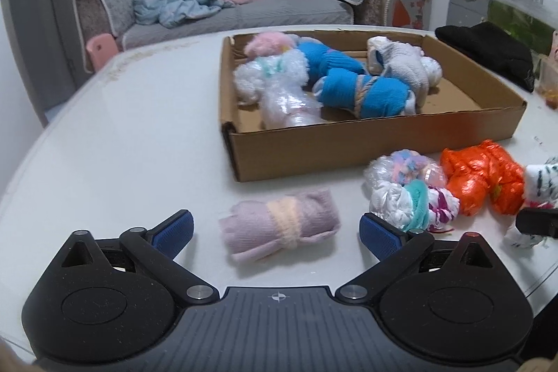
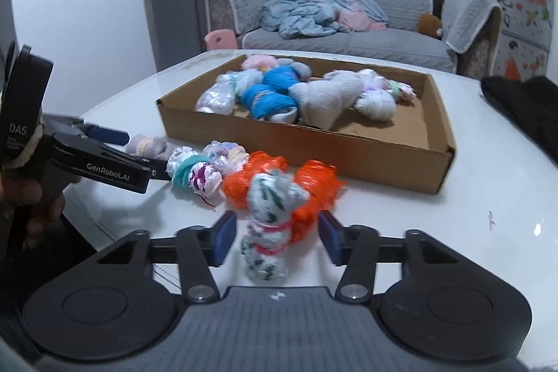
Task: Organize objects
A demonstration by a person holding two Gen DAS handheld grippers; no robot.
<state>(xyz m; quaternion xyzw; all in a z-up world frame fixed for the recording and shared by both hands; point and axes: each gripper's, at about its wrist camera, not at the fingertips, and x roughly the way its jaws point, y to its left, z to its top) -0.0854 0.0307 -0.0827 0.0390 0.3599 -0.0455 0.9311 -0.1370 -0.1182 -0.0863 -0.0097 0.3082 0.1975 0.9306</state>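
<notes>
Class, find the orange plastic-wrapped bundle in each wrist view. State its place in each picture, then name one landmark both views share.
Left wrist view: the orange bundle lies at the right on the table, in front of the cardboard box's near right corner.
Right wrist view: the orange bundle sits in the centre, just behind the white-and-green bundle between the right tongs.
Shared landmark: the cardboard box.
</notes>
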